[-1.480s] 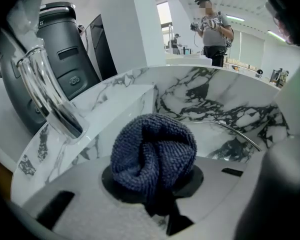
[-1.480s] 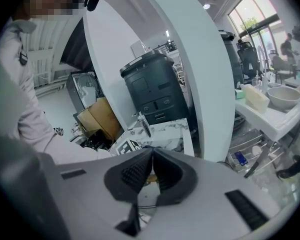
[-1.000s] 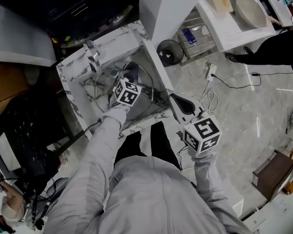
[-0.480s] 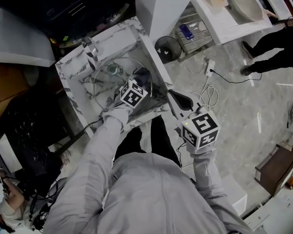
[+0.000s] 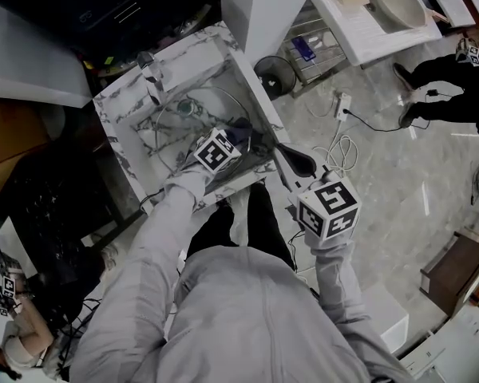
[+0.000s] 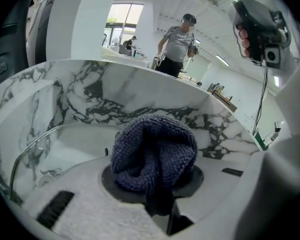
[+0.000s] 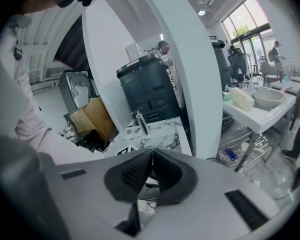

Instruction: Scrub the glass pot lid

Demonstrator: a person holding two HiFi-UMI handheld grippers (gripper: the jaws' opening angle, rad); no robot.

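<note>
The glass pot lid (image 5: 193, 122) lies in the marble sink (image 5: 112, 110), and its metal rim (image 6: 27, 146) curves along the left of the left gripper view. My left gripper (image 5: 241, 136) is down in the sink over the lid's right side, shut on a dark blue knitted cloth (image 6: 152, 149) that bulges out past the jaws. My right gripper (image 5: 275, 152) is at the sink's near right corner, above the rim, its pads (image 7: 135, 171) pressed together. I see nothing between them.
A faucet (image 5: 152, 74) stands at the sink's far left corner. A white pillar (image 5: 263, 6) rises just beyond the sink. On the floor to the right are a round fan (image 5: 275, 78), cables (image 5: 343, 162) and a white table (image 5: 375, 42). A person (image 5: 451, 86) stands by it.
My left gripper has swung the cloth from the lid's middle toward the sink's right wall, nearer the right gripper. The right gripper has barely moved. The person at the right has walked.
</note>
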